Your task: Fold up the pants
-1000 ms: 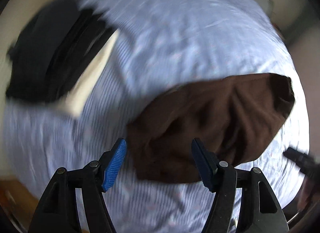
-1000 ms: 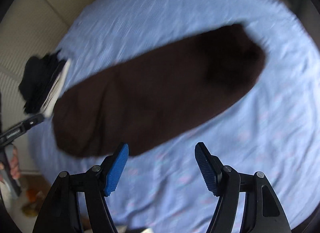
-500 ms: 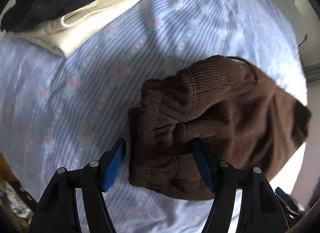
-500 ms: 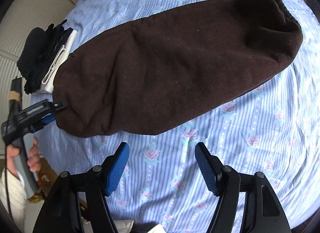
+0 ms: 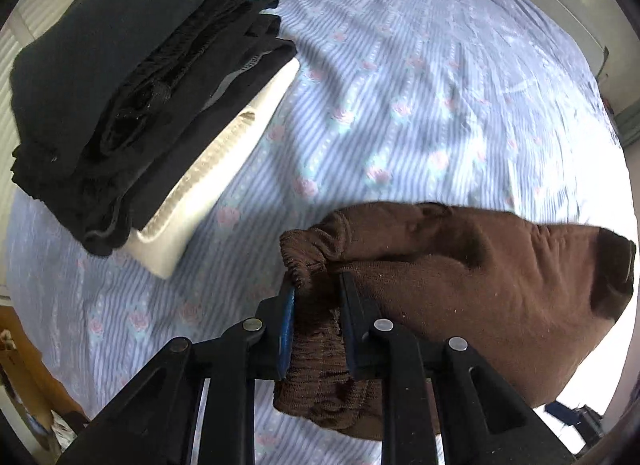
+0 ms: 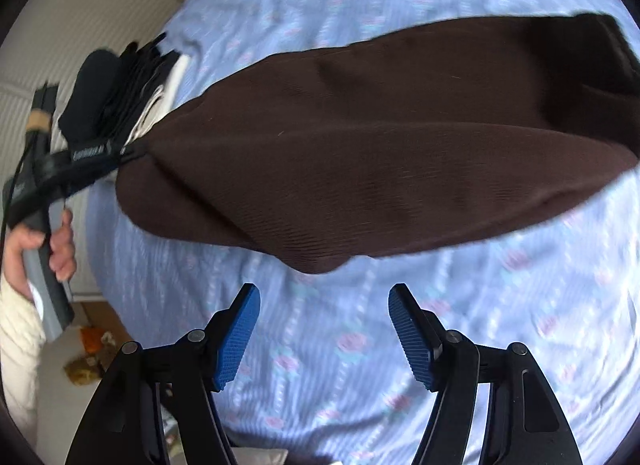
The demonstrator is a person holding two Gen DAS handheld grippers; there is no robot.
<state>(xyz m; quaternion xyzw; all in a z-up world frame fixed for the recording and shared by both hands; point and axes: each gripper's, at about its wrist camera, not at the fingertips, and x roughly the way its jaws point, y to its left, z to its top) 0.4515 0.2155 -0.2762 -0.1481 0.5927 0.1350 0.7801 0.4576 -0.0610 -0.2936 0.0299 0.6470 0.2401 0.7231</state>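
Observation:
The brown pants (image 5: 472, 285) lie across a blue striped, rose-printed bed sheet (image 5: 400, 85). My left gripper (image 5: 316, 293) is shut on the gathered elastic waistband end of the pants and holds that end lifted off the sheet. In the right wrist view the pants (image 6: 380, 145) stretch from left to right, raised at the left end where the left gripper (image 6: 128, 153) grips them. My right gripper (image 6: 324, 305) is open and empty, just below the pants' near edge.
A stack of folded dark clothes on a folded cream garment (image 5: 132, 105) sits at the sheet's left; it also shows in the right wrist view (image 6: 120, 97). The person's hand (image 6: 44, 241) holds the left gripper's handle. Floor clutter (image 6: 92, 353) lies beyond the bed edge.
My left gripper has closed on the waistband end of the pants and lifted it. The right gripper has stayed open below the pants.

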